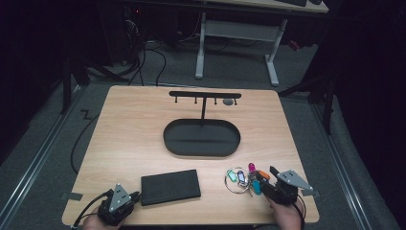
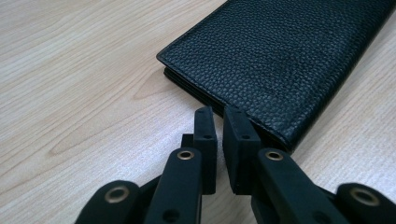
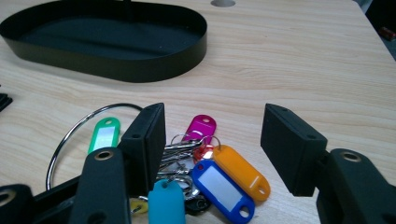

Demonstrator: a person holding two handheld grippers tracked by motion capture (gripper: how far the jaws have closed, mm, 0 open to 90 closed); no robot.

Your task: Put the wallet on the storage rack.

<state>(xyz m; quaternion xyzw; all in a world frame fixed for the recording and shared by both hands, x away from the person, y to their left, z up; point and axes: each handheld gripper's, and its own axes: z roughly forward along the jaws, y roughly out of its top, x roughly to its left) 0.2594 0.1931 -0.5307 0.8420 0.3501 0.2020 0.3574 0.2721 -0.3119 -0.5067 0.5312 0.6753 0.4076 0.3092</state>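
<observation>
L tongs (image 2: 219,122) sit at the near-left edge of the desk (image 1: 134,129), jaws drawn together w/ just a thin slit between them and nothing caught in it. Their tips are right at the near corner of the black leather wallet (image 2: 289,60); the right-hand jaw tip seems to touch the wallet's edge, can't say for sure. The wallet lies flat on the wood, closed, grain side up; in the high view it's just to the right of the L tongs (image 1: 135,196), its long side running roughly along the front edge of the desk.

R tongs (image 3: 212,140) are at the near-right corner of the desk, jaws spread apart, gripping nothing. Between and below the jaws lies a bunch of keys (image 3: 187,158) on a big wire ring, w/ plastic tags: green (image 3: 103,134), magenta (image 3: 201,127), orange (image 3: 240,171), blue (image 3: 222,190), teal (image 3: 166,203). The left jaw stands over the metal keys, near the green tag; the right jaw is clear of the bunch. Whether any jaw touches the bunch, can't tell.

Mid-desk: a black oval tray (image 1: 170,143), shallow wall, w/ a thin post rising from its far side to a black crossbar w/ small pegs (image 1: 205,94). Wallet and keys both lie outside the tray, on its near side, well apart from each other.
</observation>
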